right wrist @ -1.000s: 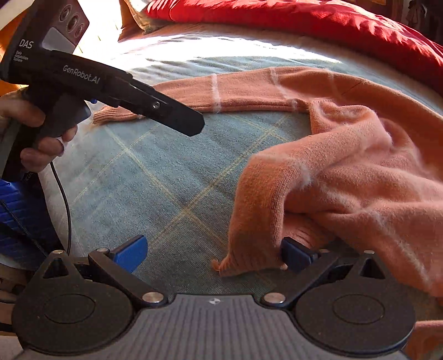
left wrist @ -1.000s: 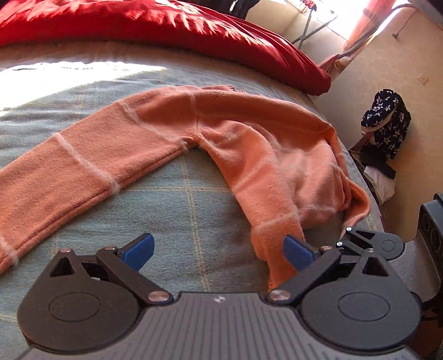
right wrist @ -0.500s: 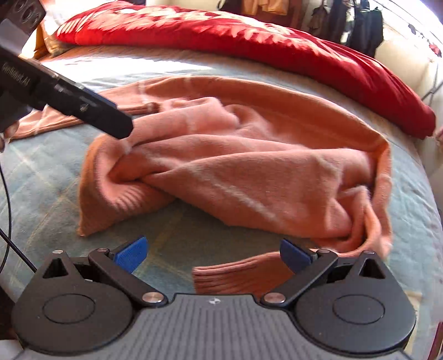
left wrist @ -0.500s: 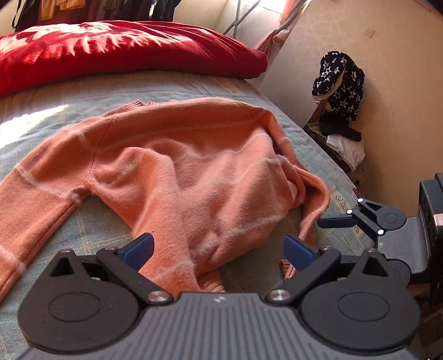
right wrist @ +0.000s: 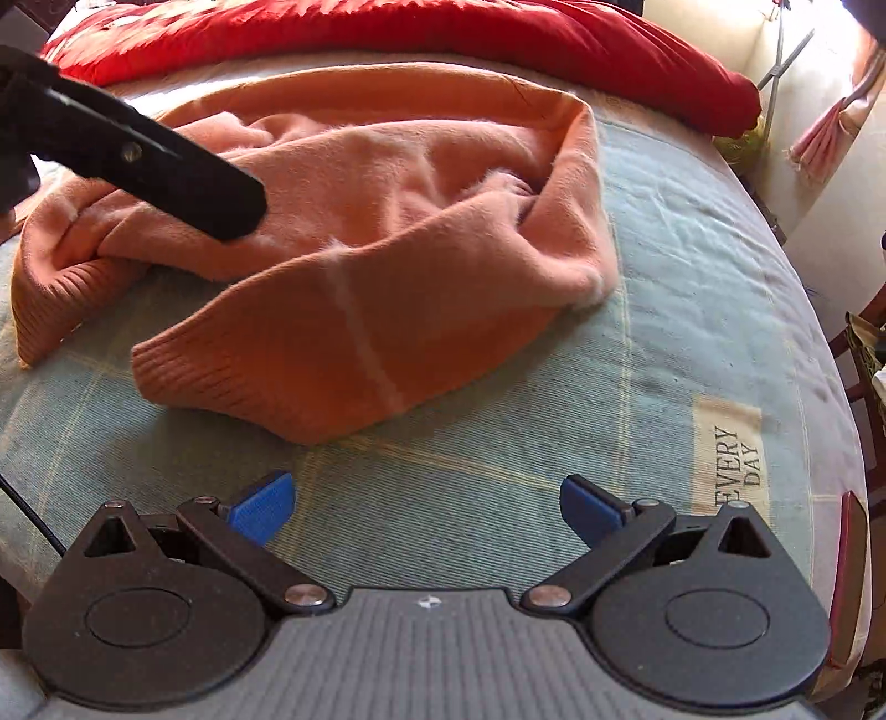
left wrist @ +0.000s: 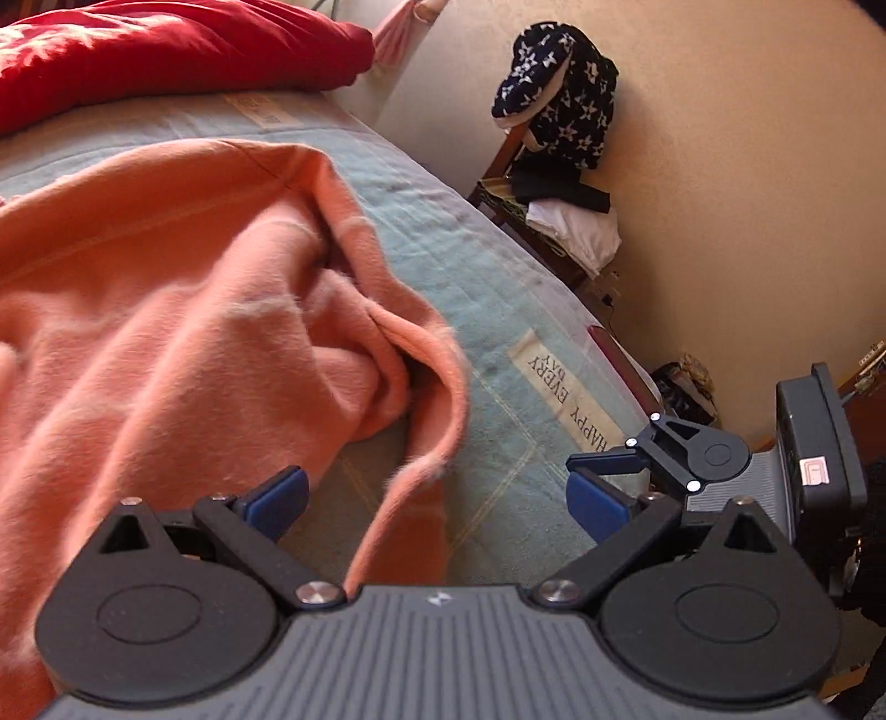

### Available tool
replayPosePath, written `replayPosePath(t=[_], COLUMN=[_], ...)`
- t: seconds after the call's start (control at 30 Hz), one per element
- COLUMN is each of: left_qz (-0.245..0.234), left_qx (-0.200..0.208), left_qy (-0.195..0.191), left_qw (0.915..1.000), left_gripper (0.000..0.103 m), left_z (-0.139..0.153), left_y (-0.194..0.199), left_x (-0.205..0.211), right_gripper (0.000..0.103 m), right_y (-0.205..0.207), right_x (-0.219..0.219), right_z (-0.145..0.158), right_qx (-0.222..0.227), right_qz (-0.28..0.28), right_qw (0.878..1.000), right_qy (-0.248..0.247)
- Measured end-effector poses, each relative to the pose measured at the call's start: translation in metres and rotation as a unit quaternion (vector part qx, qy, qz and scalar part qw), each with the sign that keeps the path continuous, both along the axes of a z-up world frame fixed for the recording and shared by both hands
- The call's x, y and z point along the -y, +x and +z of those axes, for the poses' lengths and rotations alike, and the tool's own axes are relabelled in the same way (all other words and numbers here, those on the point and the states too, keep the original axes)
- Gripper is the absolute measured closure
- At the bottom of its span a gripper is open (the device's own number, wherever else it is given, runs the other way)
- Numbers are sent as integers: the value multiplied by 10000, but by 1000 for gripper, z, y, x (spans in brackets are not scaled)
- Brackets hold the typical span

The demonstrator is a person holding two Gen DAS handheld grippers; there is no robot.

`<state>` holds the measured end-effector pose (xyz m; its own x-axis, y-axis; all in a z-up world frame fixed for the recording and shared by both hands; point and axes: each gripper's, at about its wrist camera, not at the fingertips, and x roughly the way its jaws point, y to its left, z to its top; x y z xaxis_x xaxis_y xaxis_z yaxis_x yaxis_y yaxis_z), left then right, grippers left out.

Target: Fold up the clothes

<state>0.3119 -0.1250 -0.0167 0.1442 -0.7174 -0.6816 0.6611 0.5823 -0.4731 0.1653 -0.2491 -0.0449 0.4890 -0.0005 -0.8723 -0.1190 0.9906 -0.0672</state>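
Nearest in the right wrist view: right gripper (right wrist: 426, 507), blue pads (right wrist: 587, 507) spread wide, nothing between them, hovering over bare pale blue checked bedspread (right wrist: 498, 459). Just beyond on that bedspread, orange sweater (right wrist: 360, 232), crumpled in a loose heap, one sleeve with ribbed cuff (right wrist: 183, 382) lying toward the camera, a faint pale stripe crossing it. Right of the sweater, a printed label (right wrist: 731, 459) reading "EVERY DAY" on the bedspread near its edge. Over the sweater's left part, black body of the left gripper (right wrist: 166, 177), reaching in from the left, tip just above or touching the knit; cannot tell which. Beyond the sweater, red duvet (right wrist: 443, 33) bunched along the far side of the bedspread.

Nearest in the left wrist view: left gripper (left wrist: 437, 501), pads parted wide, a hanging fold of sweater (left wrist: 410, 531) passing between them, not pinched. Right of that fold, right gripper (left wrist: 603, 465) seen side-on past the bedspread's edge. Farther right of the sweater, beside the bed, a wooden chair (left wrist: 498, 183) by the beige wall, piled with a dark star-patterned garment (left wrist: 559, 94) and white cloth (left wrist: 576, 227).
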Motion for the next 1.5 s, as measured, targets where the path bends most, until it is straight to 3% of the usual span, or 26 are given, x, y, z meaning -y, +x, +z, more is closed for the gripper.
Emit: replayPosePath(t=[0.1,0.3,0.4,0.53,0.8,1.0,1.1,1.27,1.4,1.5], left_qz=[-270,-667,-748,-902,-1214,-850,-400,-624,-977,-1001], left_qx=[-202,-1076,-1365,-1821,-1338,-1106,-1178,-1750,-1601,-1224], left_qy=[77,27,-390,-1013,-1542,-2211,-2444,-1651,-1287,-955], left_qw=[9994,9919,9870,9739,9714,9652,9617,9686,9738,9828], left_gripper=[4,4,4,4,5,4,3,3,3,3], left_z=[-13,-40,-40,-37,-13,8,0,-36,-42,-34], left_y=[8,23,28,38,45,58,65,63,57,59], left_x=[33,84,100,132,210,252,265,268,231,190], right_gripper=[0,0,0,0,0,0,0,0,0,0], right_y=[-1,-7,-10,-19,-36,-37,-36,-39,-40,-34], right_x=[20,58,78,94,113,122,122,118,113,111], right_z=[-3,-8,-12,-19,-25,-27,-29,-30,-28,-20], right_qx=[36,171,97,-1,-136,-100,-83,-141,-247,-168], right_qz=[-45,-216,-383,-519,-793,-965,-1049,-1184,-1345,-1490], right_qw=[10000,9996,9992,9986,9965,9949,9942,9927,9906,9886], right_qy=[79,7,86,82,209,259,225,164,61,-106])
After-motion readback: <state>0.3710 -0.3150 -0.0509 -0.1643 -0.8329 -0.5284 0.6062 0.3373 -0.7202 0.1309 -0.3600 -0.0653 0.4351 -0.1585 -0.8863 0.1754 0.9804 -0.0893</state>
